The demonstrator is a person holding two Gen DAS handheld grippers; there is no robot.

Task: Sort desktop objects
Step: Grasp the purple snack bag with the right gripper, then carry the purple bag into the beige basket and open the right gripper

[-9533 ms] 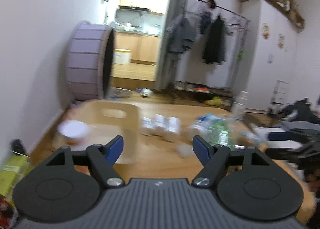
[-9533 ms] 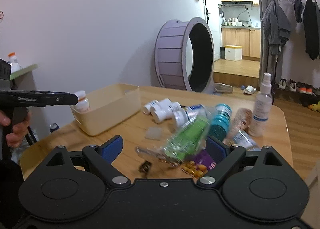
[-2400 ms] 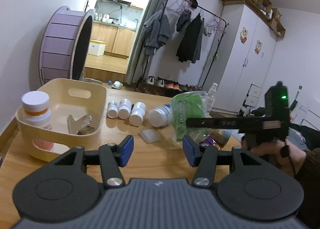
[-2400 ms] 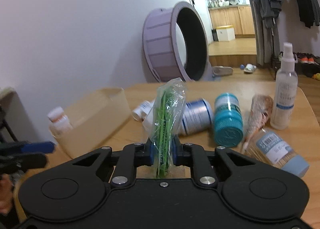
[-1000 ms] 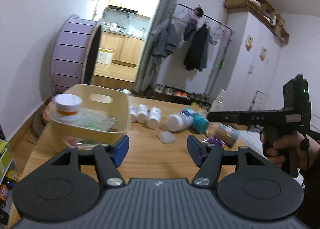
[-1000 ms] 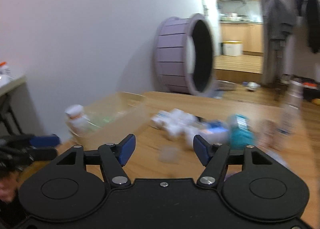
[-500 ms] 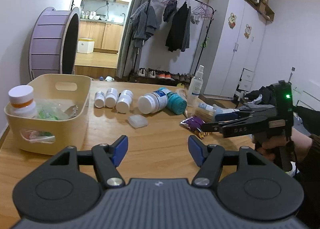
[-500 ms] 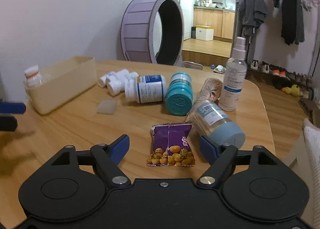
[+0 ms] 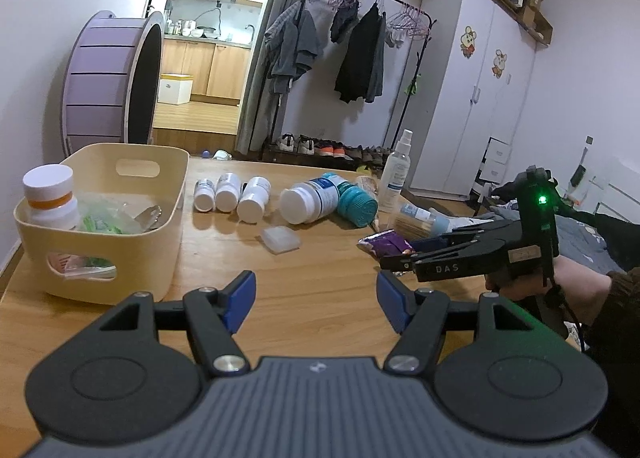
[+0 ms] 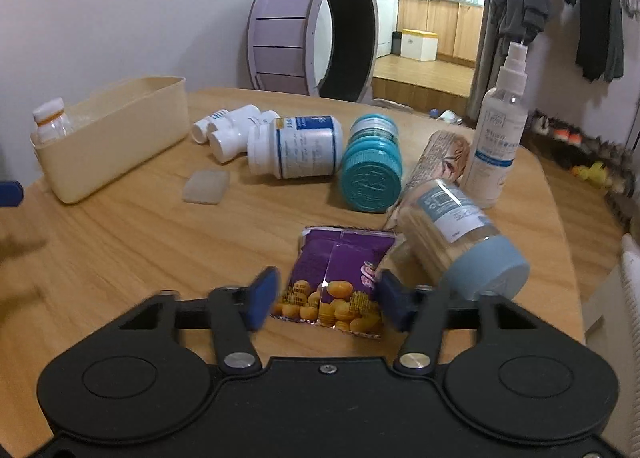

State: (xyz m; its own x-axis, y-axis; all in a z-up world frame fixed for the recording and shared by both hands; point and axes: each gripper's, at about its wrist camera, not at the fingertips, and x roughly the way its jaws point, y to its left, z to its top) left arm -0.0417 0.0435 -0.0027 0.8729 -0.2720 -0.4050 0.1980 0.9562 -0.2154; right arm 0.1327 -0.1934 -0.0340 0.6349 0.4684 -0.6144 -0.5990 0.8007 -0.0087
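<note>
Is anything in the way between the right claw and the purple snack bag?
No. The purple snack bag lies flat between the right claw's fingers, which have just been closing. A toothpick jar lies close beside it on the right.

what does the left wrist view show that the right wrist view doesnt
Only the left wrist view: the inside of the yellow basket with a green packet, the hand that holds the right gripper, and the open, empty left gripper.

Only the right wrist view: the printed face of the purple snack bag lying between the right gripper's pads, which have just been closing and do not yet press on it.

Both: basket, orange-banded bottle, white bottles, teal jar, spray bottle.
</note>
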